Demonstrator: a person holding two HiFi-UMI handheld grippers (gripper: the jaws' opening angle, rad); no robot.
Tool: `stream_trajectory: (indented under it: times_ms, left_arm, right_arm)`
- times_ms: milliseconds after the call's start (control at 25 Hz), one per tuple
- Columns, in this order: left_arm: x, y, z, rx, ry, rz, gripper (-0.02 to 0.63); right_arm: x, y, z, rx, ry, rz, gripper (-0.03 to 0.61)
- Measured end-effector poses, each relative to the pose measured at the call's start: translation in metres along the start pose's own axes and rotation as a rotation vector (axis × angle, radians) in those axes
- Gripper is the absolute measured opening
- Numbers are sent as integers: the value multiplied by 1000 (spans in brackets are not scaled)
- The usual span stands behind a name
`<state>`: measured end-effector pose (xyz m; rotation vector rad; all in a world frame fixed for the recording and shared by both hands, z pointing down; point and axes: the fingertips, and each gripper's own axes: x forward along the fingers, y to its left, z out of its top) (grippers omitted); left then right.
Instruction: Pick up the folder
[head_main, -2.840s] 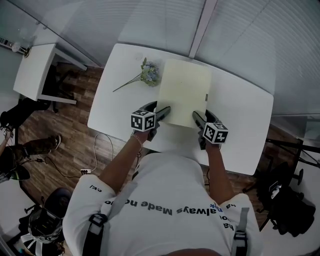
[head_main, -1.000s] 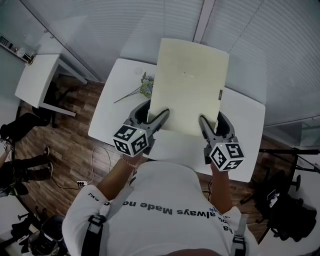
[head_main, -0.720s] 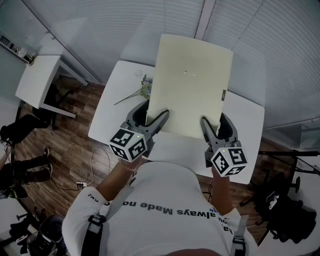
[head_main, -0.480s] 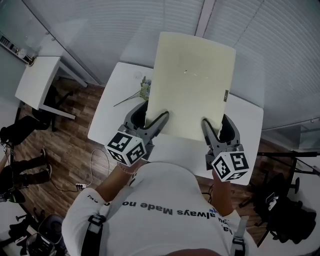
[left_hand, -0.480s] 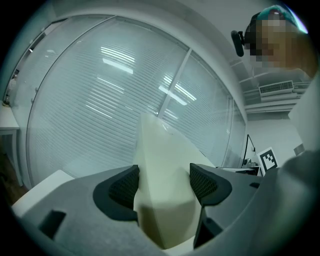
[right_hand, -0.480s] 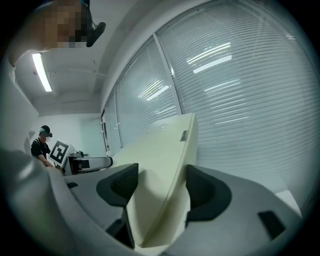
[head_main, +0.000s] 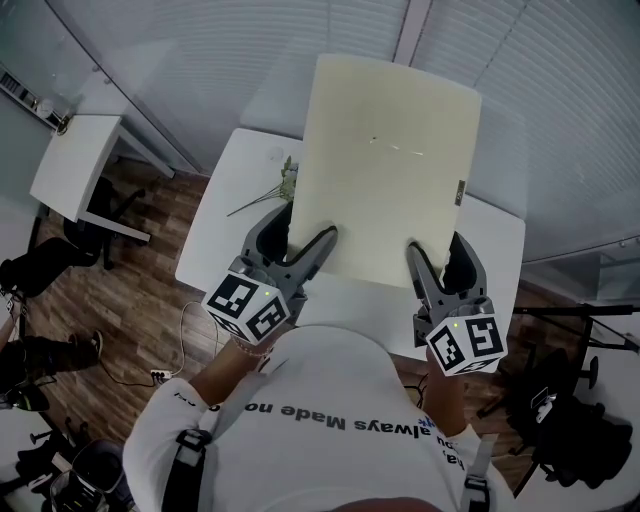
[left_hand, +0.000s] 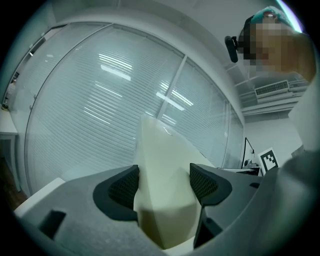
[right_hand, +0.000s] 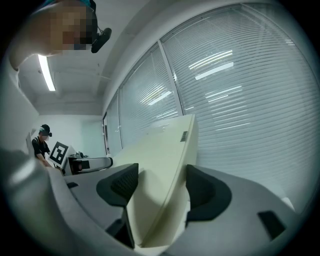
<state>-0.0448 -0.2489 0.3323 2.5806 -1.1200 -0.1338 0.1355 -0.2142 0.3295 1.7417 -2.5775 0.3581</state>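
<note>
While the folder (head_main: 385, 170) hangs above the table (head_main: 225, 215), both grippers clamp its near edge. Left gripper (head_main: 303, 253) and right gripper (head_main: 432, 268) jaws pinch its corners.

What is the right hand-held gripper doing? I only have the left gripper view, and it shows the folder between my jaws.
Observer: The right hand-held gripper is shut on the folder at its near edge, by the right corner.
Operator: Is it up yet?
Observer: Yes. The head view shows it held above the table, with its far edge tilted up.
Operator: Anything underneath?
Observer: A flower sprig lies on the table at the left, partly hidden by the folder.
</note>
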Motion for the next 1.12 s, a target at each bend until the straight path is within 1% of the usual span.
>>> stream_trajectory:
  times_ms: [200,480,720,1120]
  left_arm:
    - [-1,-1,0,3,-2,-4,324]
    - [-3,-3,-1,2,1,4,324]
    - [-5,6,-1,-7,3,9,324]
    - [-2,7,0,-13,1,5,324]
  right_arm:
    - [-2,1,0,-8,-5,-2,301]
    - [-5,2,-3,6,-6,2,301]
    - [3,6,-4,10,-1,-3,301]
    - [5,5,-1,-3,-4,0,301]
